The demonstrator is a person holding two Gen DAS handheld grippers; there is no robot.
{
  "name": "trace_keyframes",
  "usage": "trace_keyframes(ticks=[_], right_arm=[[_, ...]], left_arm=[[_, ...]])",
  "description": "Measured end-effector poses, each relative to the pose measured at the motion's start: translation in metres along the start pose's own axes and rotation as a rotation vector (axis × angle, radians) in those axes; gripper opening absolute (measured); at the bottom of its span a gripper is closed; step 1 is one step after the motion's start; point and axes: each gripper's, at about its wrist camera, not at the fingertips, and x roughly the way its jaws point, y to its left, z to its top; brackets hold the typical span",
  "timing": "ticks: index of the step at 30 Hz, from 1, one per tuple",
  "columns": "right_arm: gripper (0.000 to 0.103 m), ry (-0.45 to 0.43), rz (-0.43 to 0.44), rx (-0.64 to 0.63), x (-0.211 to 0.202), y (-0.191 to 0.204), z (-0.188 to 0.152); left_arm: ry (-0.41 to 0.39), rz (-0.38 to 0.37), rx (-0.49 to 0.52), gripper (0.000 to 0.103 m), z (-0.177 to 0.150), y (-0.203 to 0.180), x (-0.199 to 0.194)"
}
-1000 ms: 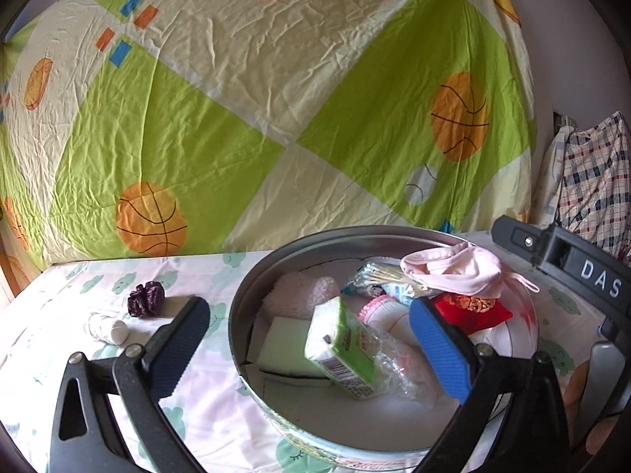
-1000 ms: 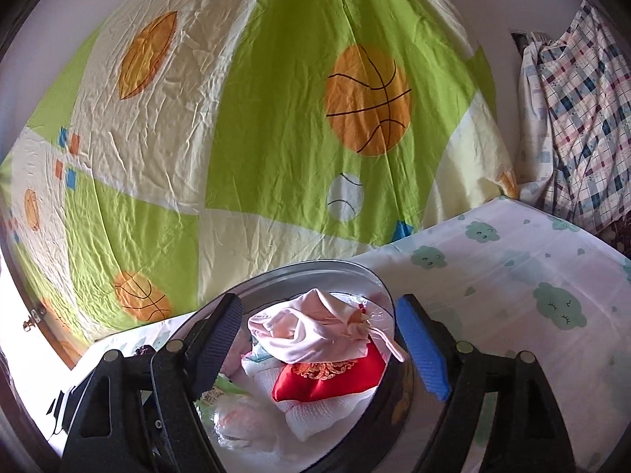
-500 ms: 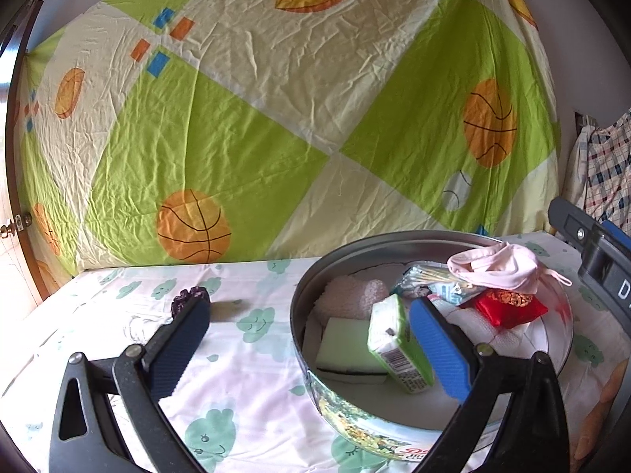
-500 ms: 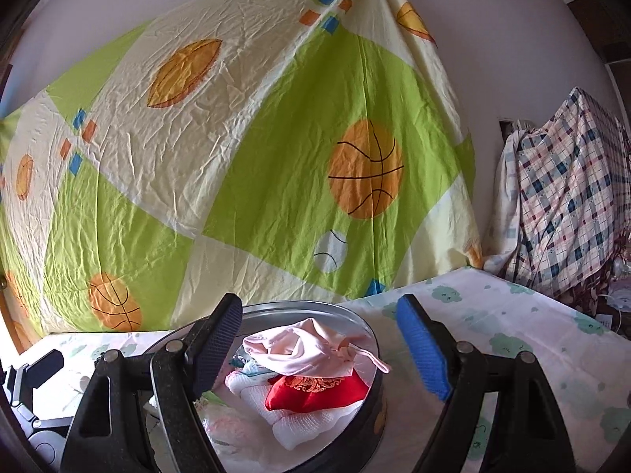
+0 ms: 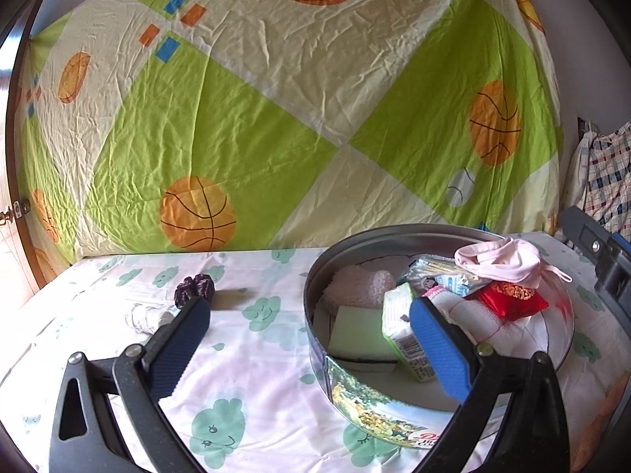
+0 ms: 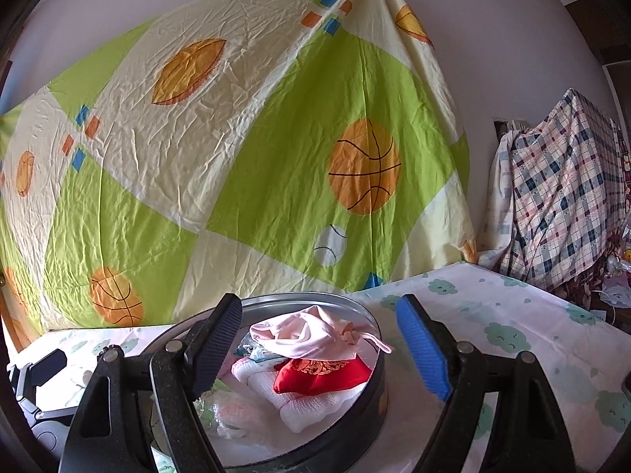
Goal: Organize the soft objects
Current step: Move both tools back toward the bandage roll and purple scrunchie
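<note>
1. The round metal tin [image 5: 394, 421] sat on the cloud-print tablecloth [image 5: 252, 386] at about four o'clock in the left wrist view. It looked stiff and thin-walled. A landscape picture ran round its wall, with a few red letters near the base too cut off to read.
2. The left gripper [image 5: 307, 343] hung over the cloth with its fingers spread wide and nothing between them, the blue pad in front of the tin's near side. The right gripper [image 6: 319, 347] was likewise wide apart and empty, framing the tin from the other side.
3. A pink drawstring cloth [image 5: 501, 260] lay on top of the pile at two o'clock in the tin. Judged limp and light, it would bunch, so a pinch on a gathered fold would suit best.
4. A white knit piece [image 6: 311, 406] and a fuzzy pale pink one [image 5: 355, 287] seemed equally soft and compressible.
5. A pale green sponge [image 5: 361, 335] looked springy, best squeezed across its flat faces.
6. A green carton-like pack [image 5: 404, 335] carried a barcode and small print, unreadable.
7. The red embroidered pouch [image 5: 512, 299] looked plump and slightly slick.
8. Outside the tin at nine o'clock lay a dark purple scrunchie [image 5: 193, 289], probably light and elastic, easily pinched across its ruffle, and just beside it a small clear-white item [image 5: 146, 317] that I could not identify.
</note>
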Motion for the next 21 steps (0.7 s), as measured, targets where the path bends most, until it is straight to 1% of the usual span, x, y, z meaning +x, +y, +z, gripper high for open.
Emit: trace_keyframes(ticks=[8, 12, 16, 21], right_arm=[[0.083, -0.031, -0.01, -0.006, -0.017, 0.007, -0.002], [0.083, -0.061, -0.024, -0.022, -0.026, 0.013, -0.003], [0.083, -0.069, -0.025, -0.009, -0.031, 0.018, -0.005], [0.083, -0.083, -0.024, -0.031, -0.037, 0.032, -0.007]], left_arm=[[0.012, -0.006, -0.013, 0.103, -0.003, 0.012, -0.003], [0.017, -0.006, -0.02, 0.103, -0.004, 0.02, -0.004], [0.019, 0.004, -0.012, 0.103, -0.005, 0.028, -0.004], [0.013, 0.023, -0.003, 0.103, -0.006, 0.041, -0.004]])
